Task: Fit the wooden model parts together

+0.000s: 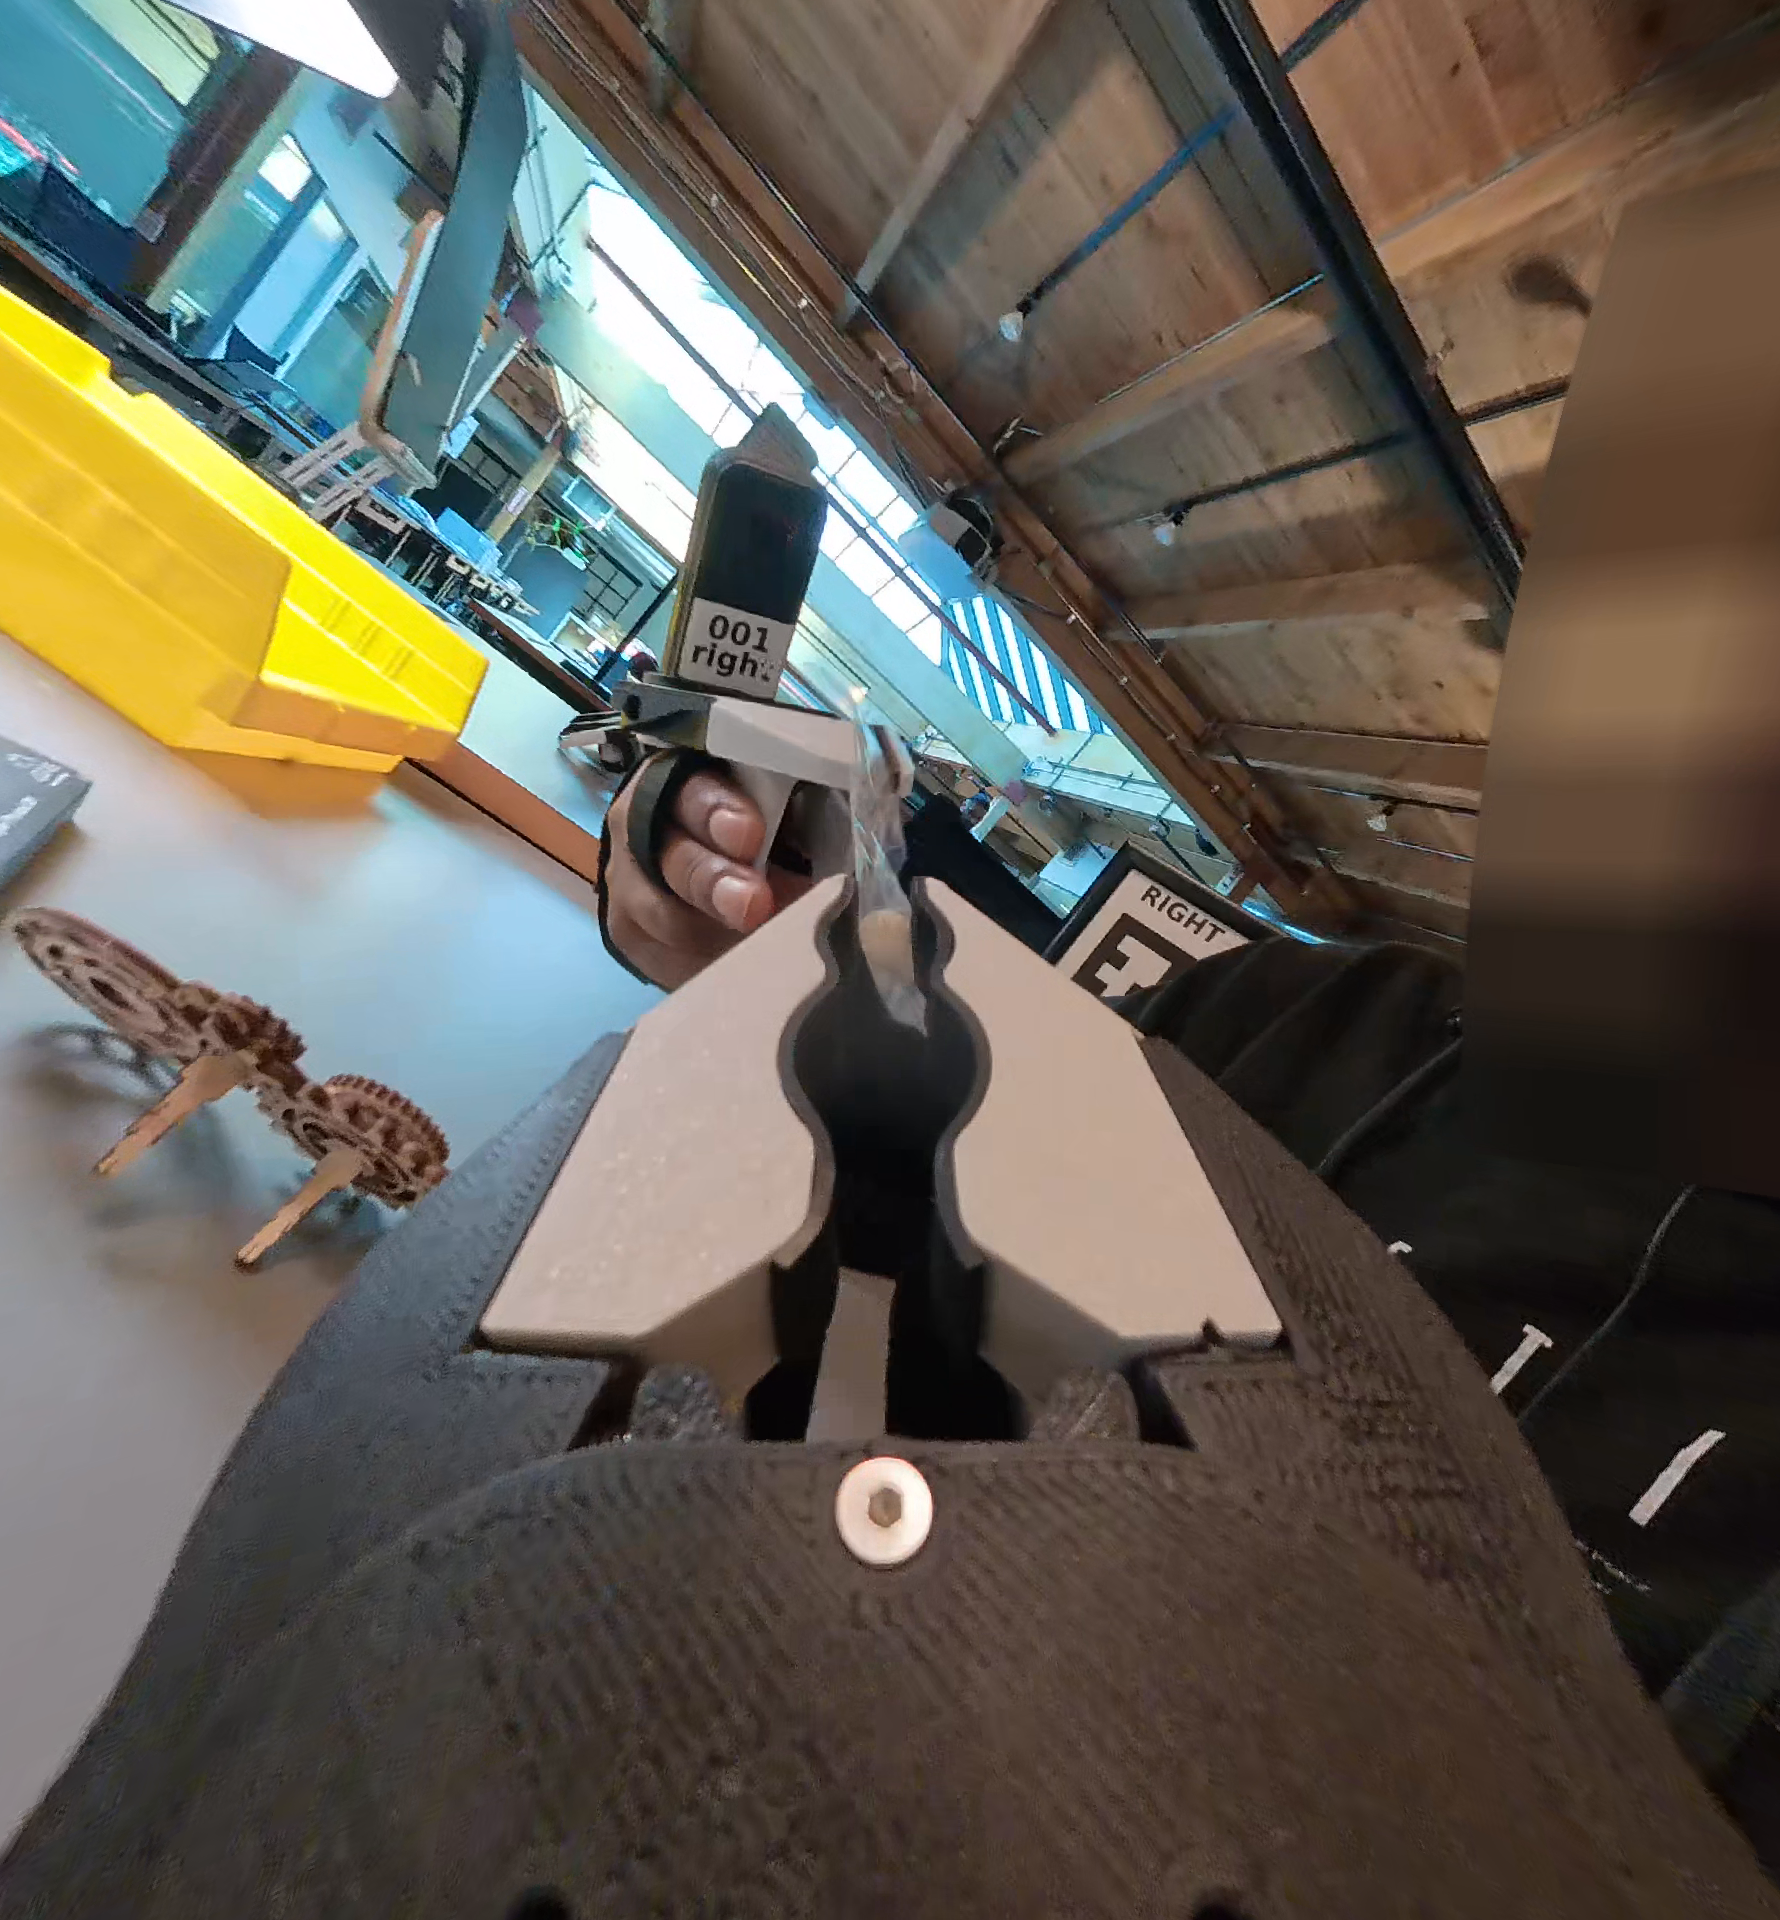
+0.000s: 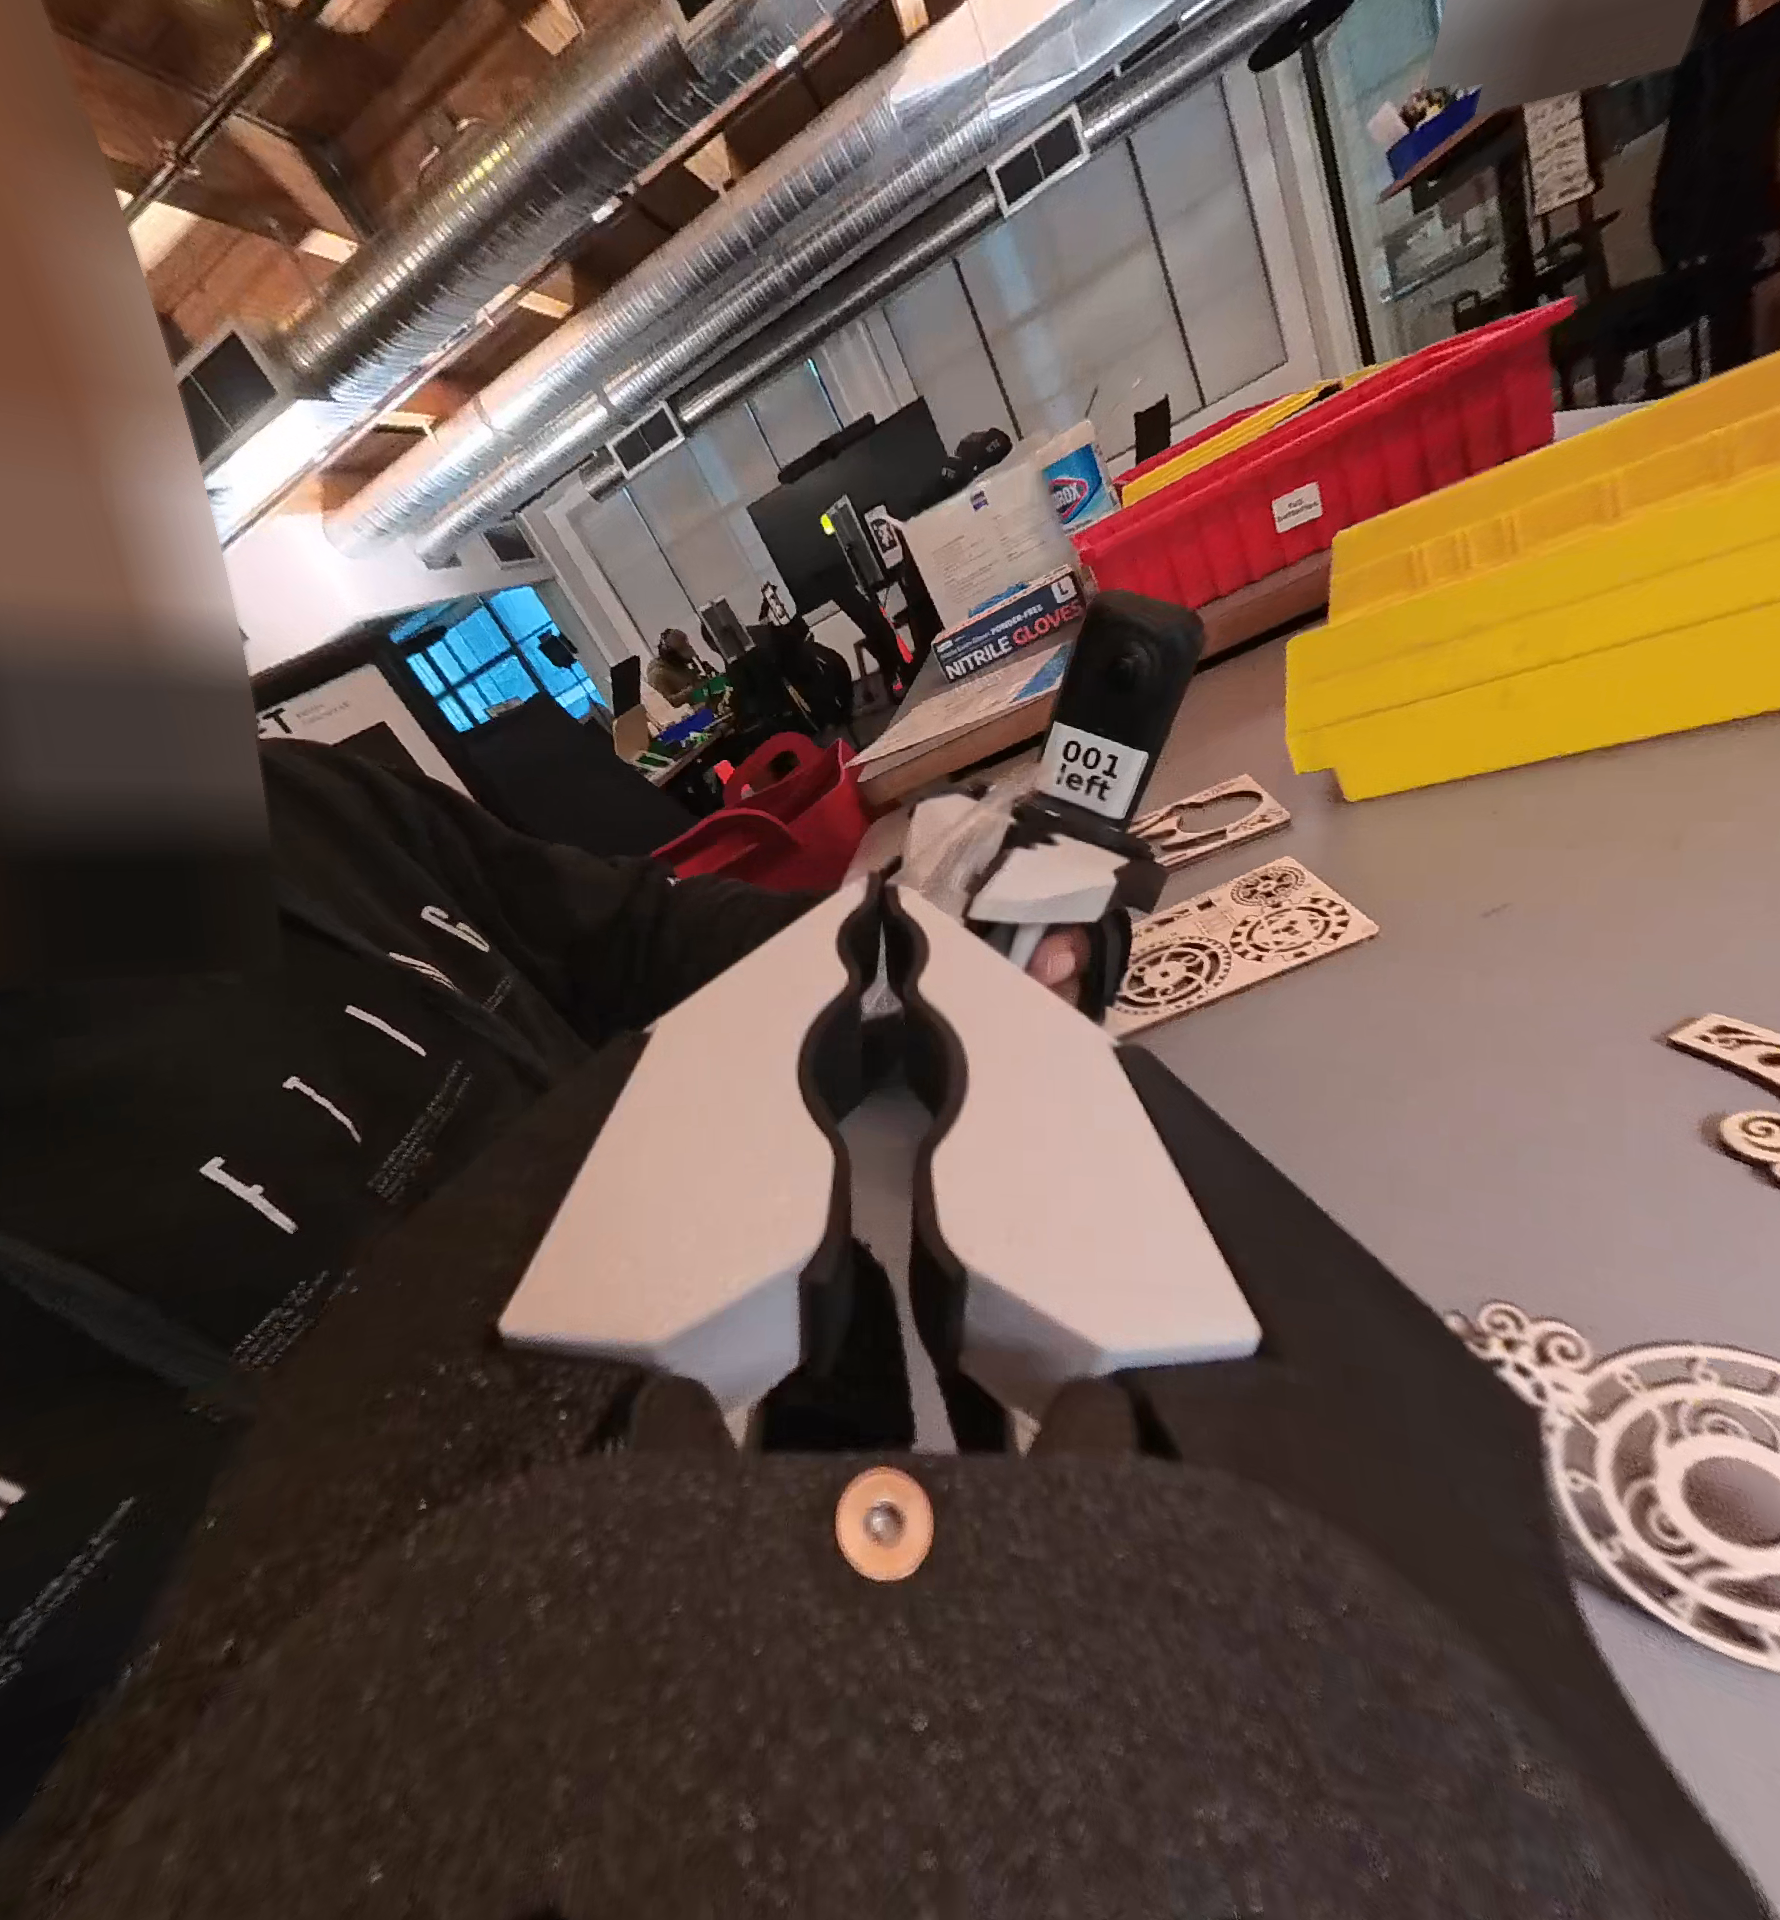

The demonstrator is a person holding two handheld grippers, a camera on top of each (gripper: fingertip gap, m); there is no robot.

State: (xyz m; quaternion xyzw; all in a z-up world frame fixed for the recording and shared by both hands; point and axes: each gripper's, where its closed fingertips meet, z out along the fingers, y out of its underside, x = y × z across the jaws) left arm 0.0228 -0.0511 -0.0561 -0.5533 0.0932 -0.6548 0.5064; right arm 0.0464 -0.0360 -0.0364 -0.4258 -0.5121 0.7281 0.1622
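your left gripper (image 1: 881, 914) pinches a small clear bag (image 1: 891, 961) at its fingertips; your right gripper (image 2: 886, 899) grips its other end.

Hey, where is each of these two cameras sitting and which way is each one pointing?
Left wrist view: on the left gripper, looking along its fingers, tilted up toward the ceiling, at the right gripper and the hand holding it; dark sleeve at right.
Right wrist view: on the right gripper, looking across the grey table at the left gripper; dark sleeve at left.
Shared: the clear plastic bag pinched between both grippers, and the yellow bins.
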